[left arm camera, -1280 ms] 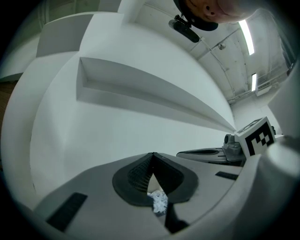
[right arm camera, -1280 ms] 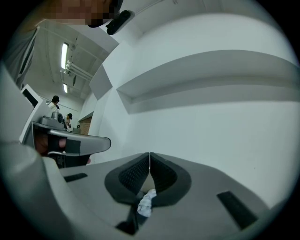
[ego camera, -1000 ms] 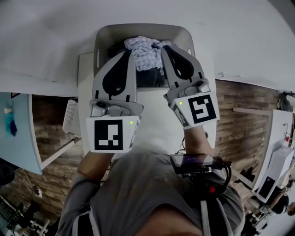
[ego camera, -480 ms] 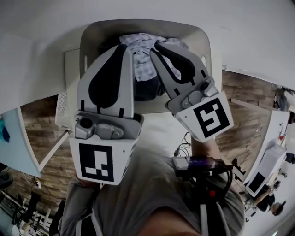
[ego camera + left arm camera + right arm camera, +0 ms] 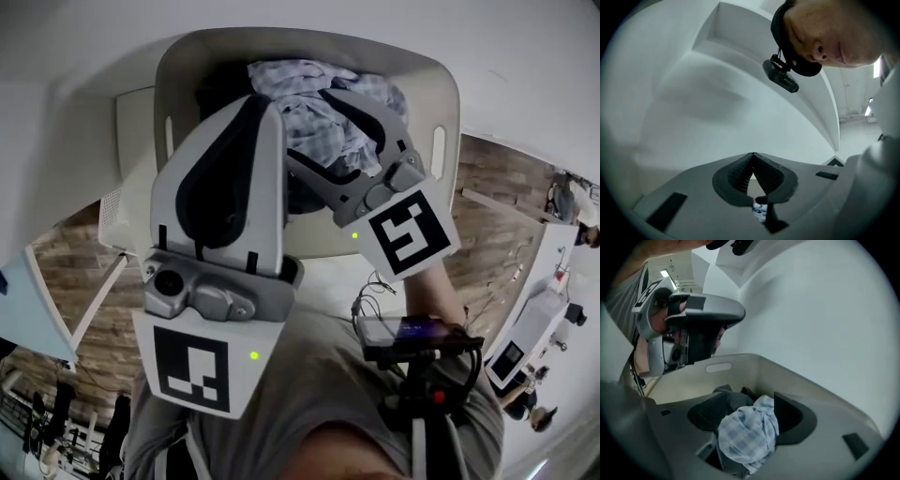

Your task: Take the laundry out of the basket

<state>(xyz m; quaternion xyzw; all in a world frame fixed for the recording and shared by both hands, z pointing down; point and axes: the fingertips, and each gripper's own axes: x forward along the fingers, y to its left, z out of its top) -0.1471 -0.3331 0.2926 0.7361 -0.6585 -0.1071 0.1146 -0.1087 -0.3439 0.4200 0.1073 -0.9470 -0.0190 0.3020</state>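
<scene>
Grasp step: right gripper (image 5: pixel 750 418) fingers have just been opening and stand apart around checked cloth (image 5: pixel 745 441) in basket (image 5: pixel 740 363). Left gripper (image 5: pixel 753 157) fingers together, empty. Next, probably: clamp cloth, lift clear.

I get soft, flat, rather dim light, and colours wash toward grey. Ceiling strip lights (image 5: pixel 665 273) glow at the far left in the right gripper view, slightly blown out. The laundry basket (image 5: pixel 309 39) holds deep shadow inside. My left tool (image 5: pixel 258 108) shows pale on its lit face. Every frame bends hard at the edges, and both gripper views darken to black corners.
</scene>
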